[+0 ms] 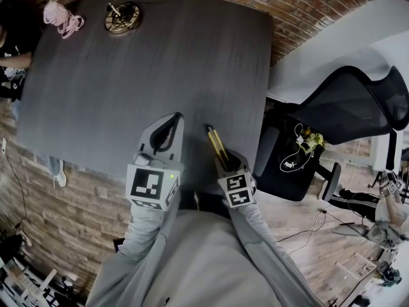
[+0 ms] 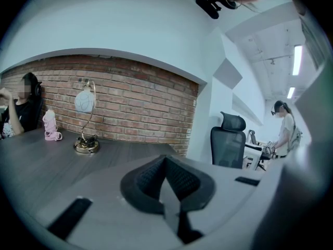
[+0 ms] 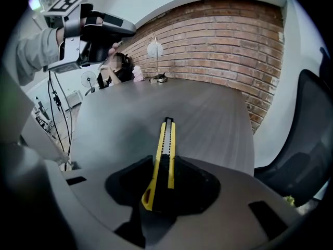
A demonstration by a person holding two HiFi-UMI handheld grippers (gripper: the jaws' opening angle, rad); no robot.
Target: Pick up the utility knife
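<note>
Dark grey desk [image 1: 128,75] stands against a brick wall, with a brass-based lamp [image 1: 121,16] at its far edge. Right gripper [image 3: 164,177] is clamped on the yellow utility knife [image 3: 167,139], whose tip projects forward over the desk's near edge. Left gripper [image 2: 166,178] is empty, with its jaws closed together.

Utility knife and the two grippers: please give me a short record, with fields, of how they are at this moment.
utility knife: yellow and black, between the right gripper's jaws, its tip pointing out over the table
right gripper: shut on the utility knife
left gripper: jaws together, nothing between them
table: dark grey
far end of table: lamp and a pink thing
knife clear of table: cannot tell
</note>
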